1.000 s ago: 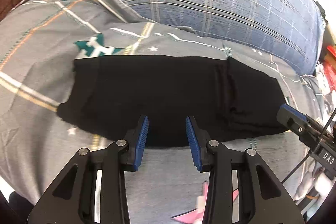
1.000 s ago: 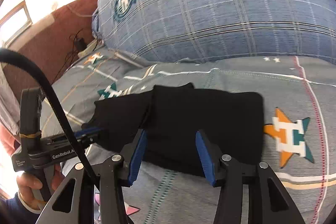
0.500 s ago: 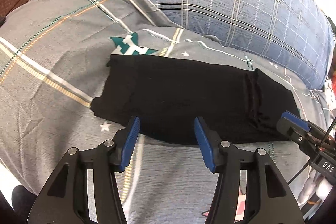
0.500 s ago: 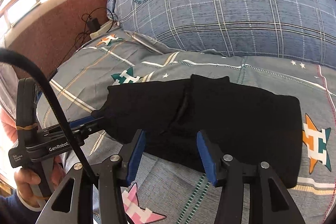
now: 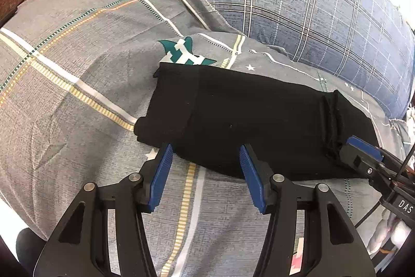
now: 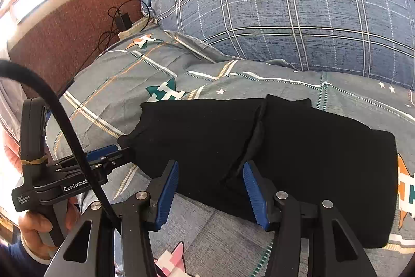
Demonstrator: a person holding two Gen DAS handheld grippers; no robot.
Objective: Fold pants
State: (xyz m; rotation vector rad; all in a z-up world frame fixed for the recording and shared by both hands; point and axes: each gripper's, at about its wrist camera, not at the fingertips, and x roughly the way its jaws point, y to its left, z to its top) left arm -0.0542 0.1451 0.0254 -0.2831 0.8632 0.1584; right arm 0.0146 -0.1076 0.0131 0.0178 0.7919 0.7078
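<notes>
Black pants (image 5: 254, 121) lie folded into a long strip on the grey patterned bedspread (image 5: 77, 85); they also show in the right wrist view (image 6: 285, 147). My left gripper (image 5: 205, 168) is open and empty just in front of the strip's near edge, toward its left end. My right gripper (image 6: 210, 186) is open and empty at the near edge, astride a raised fold line in the cloth. The right gripper shows in the left wrist view (image 5: 363, 160) at the strip's right end. The left gripper shows in the right wrist view (image 6: 114, 152) by the left end.
A large blue plaid pillow (image 5: 298, 4) lies behind the pants. A brown headboard (image 6: 64, 30) with a cable and power strip (image 6: 132, 27) stands at the back left. A hand (image 6: 39, 225) holds the left gripper's handle.
Both grippers have drawn back from over the pants toward me and to the left. Their jaws stand a little wider. The pants lie where they were.
</notes>
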